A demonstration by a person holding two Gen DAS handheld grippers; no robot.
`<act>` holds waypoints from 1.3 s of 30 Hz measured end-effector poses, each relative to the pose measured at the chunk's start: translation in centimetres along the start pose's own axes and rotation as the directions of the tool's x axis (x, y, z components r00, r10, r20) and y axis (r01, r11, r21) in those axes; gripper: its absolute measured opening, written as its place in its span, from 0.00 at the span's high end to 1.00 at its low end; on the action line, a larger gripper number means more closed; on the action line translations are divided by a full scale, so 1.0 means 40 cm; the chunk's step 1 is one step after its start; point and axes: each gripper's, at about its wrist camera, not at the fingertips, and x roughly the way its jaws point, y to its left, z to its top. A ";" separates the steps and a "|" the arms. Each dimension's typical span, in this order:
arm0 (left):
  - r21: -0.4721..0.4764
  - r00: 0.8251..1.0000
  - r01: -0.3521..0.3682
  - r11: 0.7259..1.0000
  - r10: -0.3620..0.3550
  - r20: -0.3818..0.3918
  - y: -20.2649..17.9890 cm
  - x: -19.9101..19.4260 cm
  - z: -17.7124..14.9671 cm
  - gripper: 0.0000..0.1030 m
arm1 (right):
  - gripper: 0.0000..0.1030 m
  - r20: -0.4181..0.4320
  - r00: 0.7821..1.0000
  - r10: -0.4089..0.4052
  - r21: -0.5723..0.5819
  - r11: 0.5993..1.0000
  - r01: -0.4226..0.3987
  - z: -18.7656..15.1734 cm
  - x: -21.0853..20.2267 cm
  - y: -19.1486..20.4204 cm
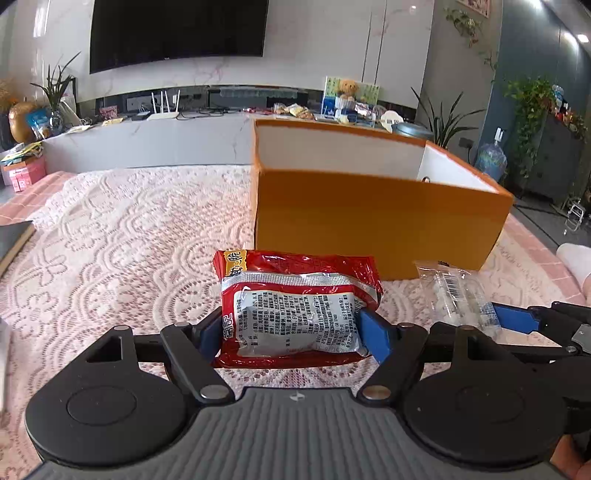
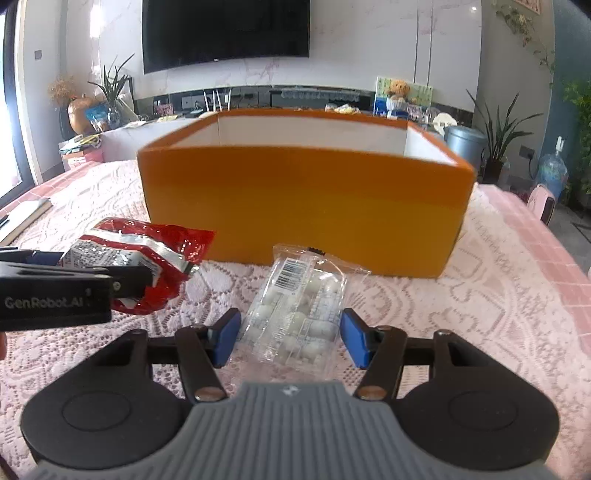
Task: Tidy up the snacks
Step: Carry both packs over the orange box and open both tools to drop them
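Observation:
A red and silver snack packet (image 1: 295, 314) lies on the pink lace tablecloth between the blue pads of my left gripper (image 1: 291, 332), which touch both its sides. It also shows in the right wrist view (image 2: 147, 258). A clear packet of white candies (image 2: 299, 314) lies between the blue pads of my right gripper (image 2: 290, 338), with small gaps on both sides. The clear packet also shows in the left wrist view (image 1: 458, 295). An open orange box (image 2: 306, 206) with white inner walls stands just beyond both packets; it also shows in the left wrist view (image 1: 376, 221).
The pink lace tablecloth (image 1: 122, 240) covers the table. A dark book (image 1: 11, 240) lies at the left edge. Behind the table stand a grey TV bench with clutter, plants and a wall-mounted television (image 2: 225, 29).

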 end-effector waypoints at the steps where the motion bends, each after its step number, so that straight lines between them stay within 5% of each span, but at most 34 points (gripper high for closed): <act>1: -0.001 1.000 0.003 1.000 -0.003 0.005 0.001 -0.010 0.002 0.16 | 0.44 0.007 1.000 0.001 -0.003 1.000 -0.001 0.002 -0.012 0.000; 21: 0.045 0.993 0.045 0.998 -0.050 0.112 -0.035 -0.144 0.143 0.17 | 0.45 0.108 0.990 0.086 -0.004 0.996 -0.086 0.130 -0.231 -0.074; 29: 0.014 0.992 0.103 0.995 -0.104 0.067 -0.019 -0.110 0.257 0.17 | 0.45 0.097 0.985 0.144 -0.023 0.989 -0.143 0.238 -0.249 -0.127; 39: 0.138 0.995 0.102 0.985 -0.099 -0.025 -0.039 -0.013 0.375 0.19 | 0.45 0.055 0.988 0.148 -0.095 0.985 -0.142 0.408 -0.176 -0.177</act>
